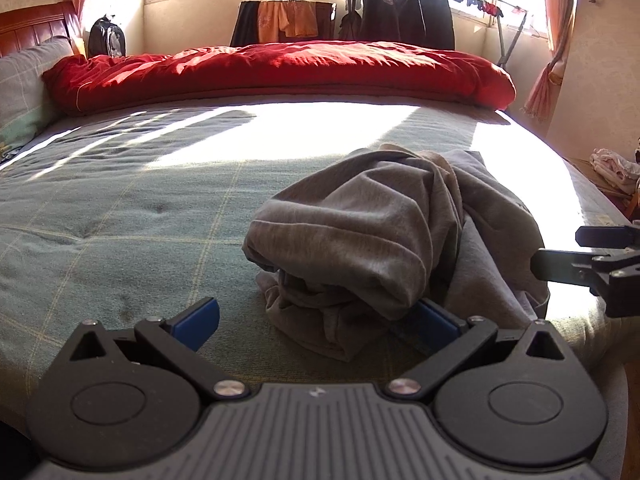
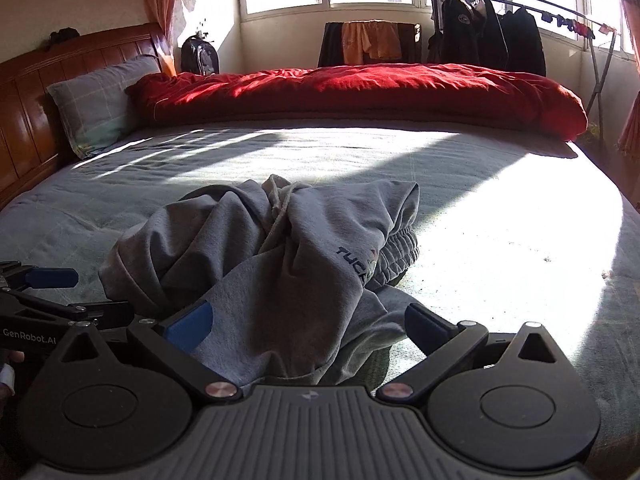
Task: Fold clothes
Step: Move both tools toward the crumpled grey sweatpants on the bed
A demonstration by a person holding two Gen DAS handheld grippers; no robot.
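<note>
A crumpled grey garment (image 1: 360, 232) (image 2: 260, 248) with a drawstring, a ribbed cuff and a printed logo lies heaped on the green checked bed sheet (image 1: 120, 220) (image 2: 480, 208), close to the near edge. My left gripper (image 1: 316, 320) is open; the heap's near edge lies between its blue pads and covers part of the right one. My right gripper (image 2: 308, 326) is open too, with grey cloth lying between its fingers. Each gripper shows at the side of the other's view: the right gripper (image 1: 592, 264) and the left gripper (image 2: 52, 280).
A red duvet (image 1: 280, 72) (image 2: 360, 92) is rolled along the far side of the bed. A grey pillow (image 2: 100, 104) leans on the wooden headboard (image 2: 24, 92) at left. Behind stand a backpack (image 2: 200, 56) and a rack of dark jackets (image 2: 488, 40). Pale clothes (image 1: 612, 168) lie at right.
</note>
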